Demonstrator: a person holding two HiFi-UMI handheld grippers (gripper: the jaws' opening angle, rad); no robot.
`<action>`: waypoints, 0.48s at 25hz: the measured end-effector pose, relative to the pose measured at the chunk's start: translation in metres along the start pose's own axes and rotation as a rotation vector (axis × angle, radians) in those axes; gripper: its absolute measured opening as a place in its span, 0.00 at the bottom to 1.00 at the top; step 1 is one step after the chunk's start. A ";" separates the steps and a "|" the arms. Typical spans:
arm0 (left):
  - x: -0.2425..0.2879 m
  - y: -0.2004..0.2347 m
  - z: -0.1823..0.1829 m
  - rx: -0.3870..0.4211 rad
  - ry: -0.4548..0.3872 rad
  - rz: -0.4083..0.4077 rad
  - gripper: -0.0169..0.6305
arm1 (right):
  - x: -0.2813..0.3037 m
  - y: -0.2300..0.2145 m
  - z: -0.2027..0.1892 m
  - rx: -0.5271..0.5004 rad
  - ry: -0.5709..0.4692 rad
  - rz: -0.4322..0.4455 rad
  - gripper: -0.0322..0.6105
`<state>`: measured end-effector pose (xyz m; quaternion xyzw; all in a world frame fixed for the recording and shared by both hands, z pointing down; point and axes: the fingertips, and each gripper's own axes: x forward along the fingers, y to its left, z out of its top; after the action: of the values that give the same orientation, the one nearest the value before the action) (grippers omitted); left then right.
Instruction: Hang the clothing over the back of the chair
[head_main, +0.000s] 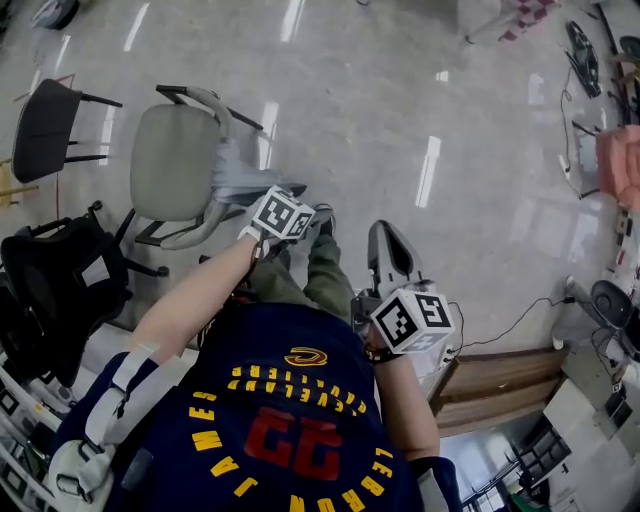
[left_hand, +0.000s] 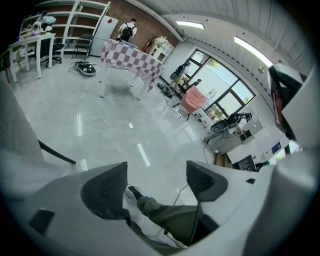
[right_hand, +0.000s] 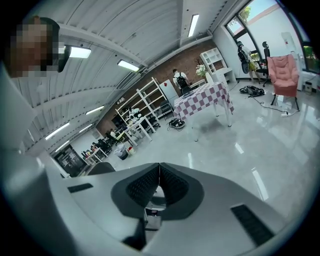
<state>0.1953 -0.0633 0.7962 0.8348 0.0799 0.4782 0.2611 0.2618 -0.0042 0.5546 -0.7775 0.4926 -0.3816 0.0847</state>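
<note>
chair (head_main: 172, 160): beige, padded, black frame, upright | clothing (head_main: 243, 177): grey, draped over its back

The left gripper (left_hand: 157, 175) has its fingers (left_hand: 106, 189) wide apart, empty; the right gripper (right_hand: 159, 169) has them pressed together.

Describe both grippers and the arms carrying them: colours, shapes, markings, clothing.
The left gripper and right gripper look alike: smooth, pale grey moulded shells with dark, finely textured pads set into the jaws. Each carries a white cube printed with black square markers. Both forearms are bare. The person wears a navy jersey with yellow lettering and red numerals.
</note>
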 end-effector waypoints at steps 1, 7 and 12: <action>0.000 -0.001 -0.003 -0.009 0.005 -0.005 0.58 | 0.003 0.002 0.001 -0.003 0.002 0.007 0.06; -0.009 -0.006 -0.004 -0.084 -0.048 -0.036 0.62 | 0.019 0.012 0.005 -0.025 0.016 0.040 0.06; -0.051 -0.022 0.030 -0.114 -0.202 -0.125 0.62 | 0.029 0.022 0.009 -0.043 0.024 0.064 0.06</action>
<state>0.1958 -0.0748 0.7347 0.8559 0.0778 0.3781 0.3441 0.2582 -0.0415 0.5520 -0.7584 0.5262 -0.3774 0.0742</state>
